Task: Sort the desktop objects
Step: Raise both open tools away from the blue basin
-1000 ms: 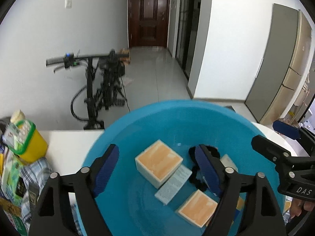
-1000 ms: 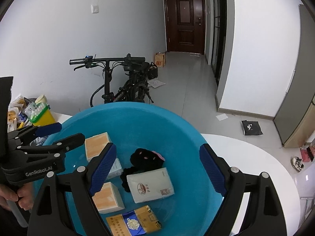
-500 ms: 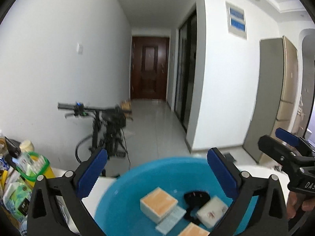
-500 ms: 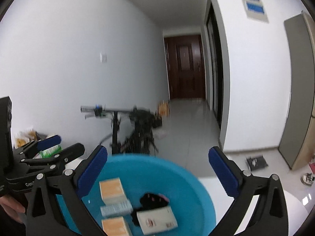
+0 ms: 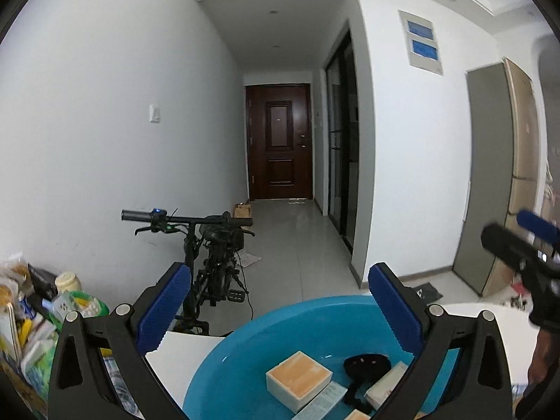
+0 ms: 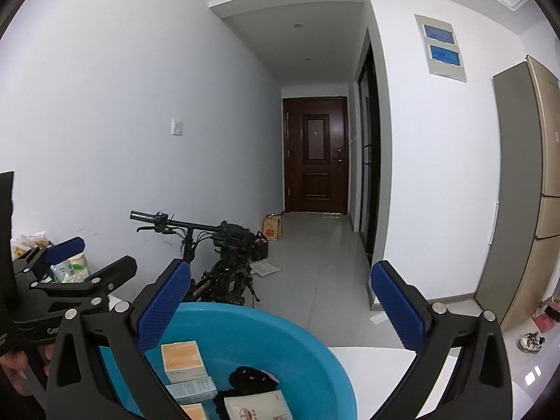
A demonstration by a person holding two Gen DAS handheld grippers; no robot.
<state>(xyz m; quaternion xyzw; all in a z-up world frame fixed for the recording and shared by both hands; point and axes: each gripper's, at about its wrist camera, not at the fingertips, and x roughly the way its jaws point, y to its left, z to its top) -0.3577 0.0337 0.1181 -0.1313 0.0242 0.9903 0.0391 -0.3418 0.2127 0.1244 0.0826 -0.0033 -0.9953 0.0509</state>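
A blue plastic basin [image 5: 241, 357] [image 6: 301, 350] sits low in both views. In it lie an orange-topped box [image 5: 299, 379] [image 6: 182, 353], a thin pale carton [image 5: 322, 404] [image 6: 190, 386], a black fuzzy item [image 5: 365, 364] [image 6: 252, 378] and a white packet [image 5: 385, 386] [image 6: 257, 407]. My left gripper [image 5: 280, 308] [image 6: 101, 257] hovers over the basin's near side, open wide, with nothing between its blue pads. My right gripper [image 6: 280, 306] [image 5: 507, 225] is beside it, also open wide and empty. Both point nearly level, down the hallway.
The basin rests on a white table [image 5: 182, 353] [image 6: 381, 360]. A heap of snack packets and a green-rimmed tub [image 5: 80, 304] crowd the table's left end. A black bicycle [image 5: 213, 245] [image 6: 224, 259] leans on the wall beyond. A tall cabinet [image 5: 490, 175] stands right.
Both grippers have lifted and tilted up from looking into the basin to looking along the hallway. Their jaws have spread wider. The basin's contents have stayed put.
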